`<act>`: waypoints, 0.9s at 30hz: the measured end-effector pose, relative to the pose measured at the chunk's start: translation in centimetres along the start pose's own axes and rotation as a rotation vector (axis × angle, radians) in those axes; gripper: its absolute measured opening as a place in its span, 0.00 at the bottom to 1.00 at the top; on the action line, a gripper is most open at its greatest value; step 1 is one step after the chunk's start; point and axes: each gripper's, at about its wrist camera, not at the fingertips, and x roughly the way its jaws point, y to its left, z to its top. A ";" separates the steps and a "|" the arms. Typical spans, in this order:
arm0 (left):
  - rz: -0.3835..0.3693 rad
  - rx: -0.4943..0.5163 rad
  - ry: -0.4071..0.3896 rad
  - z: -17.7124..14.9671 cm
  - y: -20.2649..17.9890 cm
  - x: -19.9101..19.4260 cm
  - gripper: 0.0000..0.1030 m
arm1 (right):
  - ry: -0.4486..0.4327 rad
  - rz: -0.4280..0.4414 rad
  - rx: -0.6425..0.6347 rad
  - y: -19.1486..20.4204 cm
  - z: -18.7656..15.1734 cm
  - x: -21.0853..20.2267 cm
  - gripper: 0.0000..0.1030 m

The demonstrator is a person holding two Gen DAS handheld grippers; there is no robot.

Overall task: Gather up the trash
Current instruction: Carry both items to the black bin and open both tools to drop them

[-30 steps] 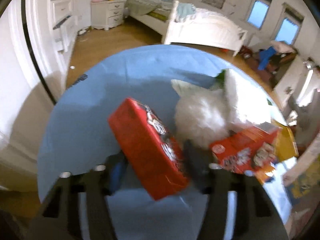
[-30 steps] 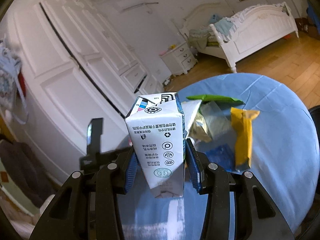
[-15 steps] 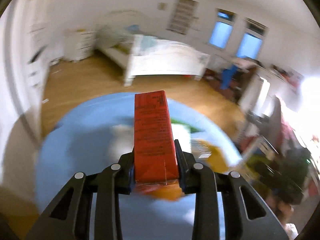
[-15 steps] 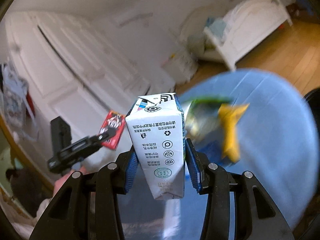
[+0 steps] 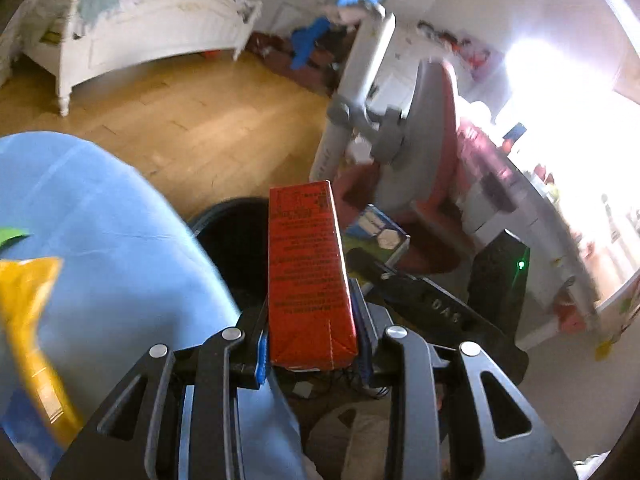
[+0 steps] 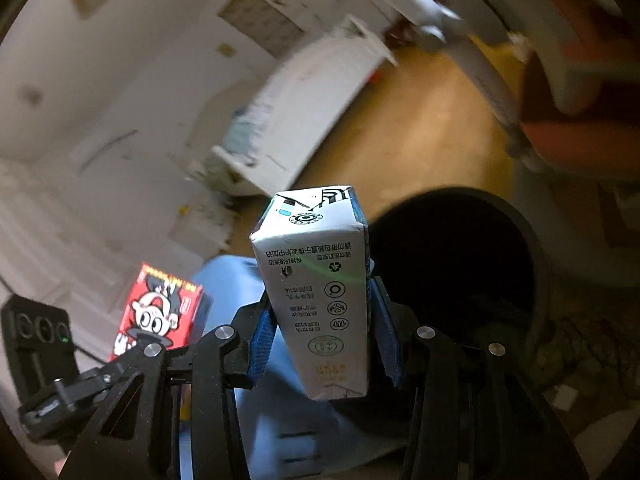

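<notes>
Bedroom floorboards and a white bed fill the background, where a second ago both cameras looked across the blue-covered table toward the wardrobe and bed; now both views have swung to the table's edge, where a black trash bin stands on the floor just beside it. In the left wrist view the left gripper pinches a red carton between its blue pads, the carton standing on end with its narrow printed side to the camera; 1 second ago that carton lay slanted on the table between wider jaws, which closed on it in the first half of that second and have held the same width since. The bin's dark mouth shows directly behind the red carton. A yellow wrapper and a scrap of green lie on the table near its edge at the left. In the right wrist view the right gripper clamps a white milk carton as before, its grip unchanged, now with the bin opening just behind and to the right. The red carton appears there at lower left, cartoon face outward, carried by the other gripper
</notes>
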 end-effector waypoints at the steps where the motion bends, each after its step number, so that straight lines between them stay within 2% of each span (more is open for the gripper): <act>1: 0.010 0.007 0.018 0.1 -0.2 1.3 0.31 | 0.013 -0.008 0.008 -0.4 0.0 0.5 0.44; 4: 0.011 0.004 0.057 -0.3 -0.6 3.2 0.31 | 0.053 -0.036 0.025 -1.6 -0.4 2.1 0.44; 7: 0.045 0.032 0.077 -0.3 -0.8 4.7 0.31 | 0.090 -0.061 0.031 -2.5 -1.1 3.3 0.44; 12: 0.075 0.069 0.087 -0.4 -0.8 5.1 0.34 | 0.113 -0.094 0.039 -3.3 -1.9 3.4 0.45; 13: 0.085 0.082 0.089 -0.5 -1.0 5.1 0.43 | 0.116 -0.100 0.040 -3.5 -2.0 3.3 0.48; 14: 0.096 0.094 0.089 -0.5 -1.1 5.1 0.50 | 0.116 -0.105 0.046 -3.6 -2.0 3.1 0.59; 16: 0.109 0.114 0.067 -0.9 -1.4 4.4 0.80 | 0.097 -0.114 0.056 -3.5 -2.0 2.5 0.67; 21: 0.086 0.113 -0.002 -1.4 -2.2 1.0 0.89 | 0.059 -0.139 0.041 -2.6 -2.0 0.6 0.69; 25: 0.090 0.088 -0.079 -2.0 -1.7 -2.9 0.92 | 0.038 -0.112 -0.005 -0.6 -2.1 -0.2 0.69; 27: 0.101 0.065 -0.114 -2.4 -0.9 -5.2 0.94 | 0.042 -0.083 -0.067 1.9 -2.3 -0.2 0.69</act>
